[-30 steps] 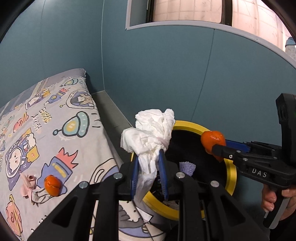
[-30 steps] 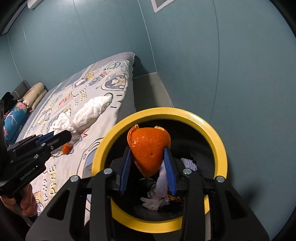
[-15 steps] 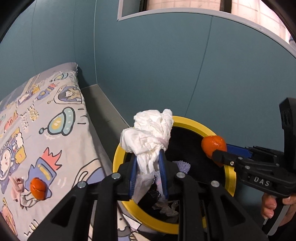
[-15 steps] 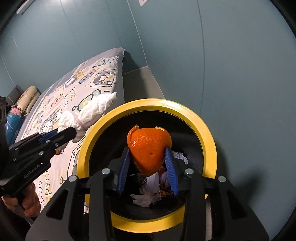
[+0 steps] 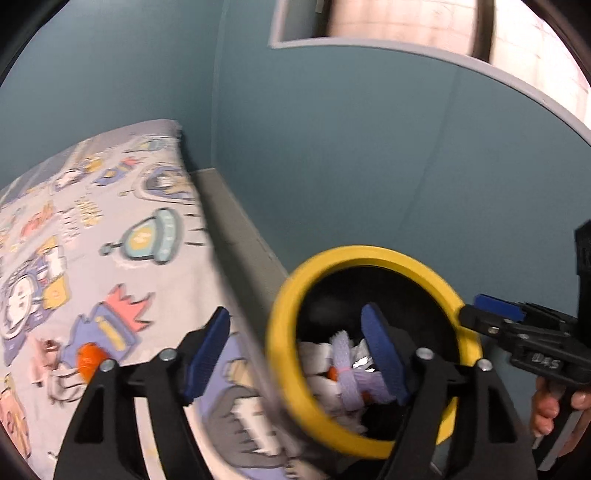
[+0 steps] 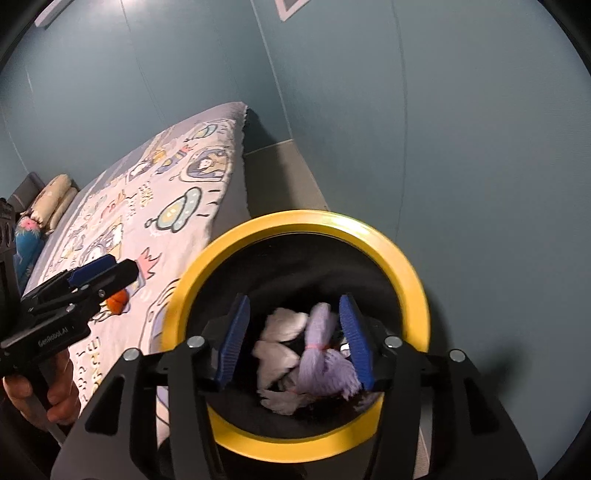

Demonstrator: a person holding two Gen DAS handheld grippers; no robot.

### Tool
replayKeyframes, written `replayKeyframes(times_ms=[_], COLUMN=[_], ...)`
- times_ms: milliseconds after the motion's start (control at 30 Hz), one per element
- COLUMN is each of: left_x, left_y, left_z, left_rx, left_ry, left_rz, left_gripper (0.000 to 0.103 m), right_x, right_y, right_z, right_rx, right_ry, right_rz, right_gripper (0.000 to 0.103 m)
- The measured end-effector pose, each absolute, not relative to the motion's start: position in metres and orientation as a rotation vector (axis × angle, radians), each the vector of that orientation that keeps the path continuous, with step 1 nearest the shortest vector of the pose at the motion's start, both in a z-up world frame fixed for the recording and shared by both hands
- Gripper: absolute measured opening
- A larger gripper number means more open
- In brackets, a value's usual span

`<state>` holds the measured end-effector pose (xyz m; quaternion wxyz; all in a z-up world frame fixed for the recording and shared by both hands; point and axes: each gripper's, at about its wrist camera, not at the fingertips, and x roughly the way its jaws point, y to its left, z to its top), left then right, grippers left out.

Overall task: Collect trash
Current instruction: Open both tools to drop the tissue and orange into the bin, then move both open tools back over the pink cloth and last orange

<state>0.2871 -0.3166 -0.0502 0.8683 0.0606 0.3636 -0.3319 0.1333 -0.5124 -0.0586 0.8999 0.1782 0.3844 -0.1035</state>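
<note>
A black bin with a yellow rim [image 5: 286, 306] [image 6: 406, 266] stands between the bed and the blue wall. White tissue [image 6: 282, 325] and a lilac bundle [image 6: 327, 360] lie inside it, and the lilac bundle also shows in the left wrist view [image 5: 343, 363]. My left gripper [image 5: 295, 350] is open and empty, straddling the bin's left rim. My right gripper [image 6: 295, 332] is open and empty above the bin's mouth. An orange peel piece [image 5: 88, 362] [image 6: 117, 300] lies on the bed beside a pink scrap [image 5: 46, 349].
The bed [image 5: 92, 240] has a cartoon-print sheet and pillows [image 6: 48, 199] at its far end. A grey ledge [image 5: 236, 236] runs along the blue wall. A window [image 5: 406, 26] sits high up. The right gripper shows in the left wrist view [image 5: 491, 314].
My left gripper opened and let go of the white tissue. My right gripper opened and let go of the orange peel. Both now lie in the bin or out of sight.
</note>
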Motion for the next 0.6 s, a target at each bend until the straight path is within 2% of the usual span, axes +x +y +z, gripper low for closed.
replayKeyframes(times_ms=[600], left_x=[0.381], left_y=[-0.103], left_z=[-0.089], left_rx=[0.004], left_ry=[0.864], left_rz=[-0.247], left_gripper=[0.072], right_x=[0.243], right_y=[-0.347], right_z=[-0.065], right_rx=[0.223], right_ry=[0.889], right_rz=[0.168], right_gripper=[0.055])
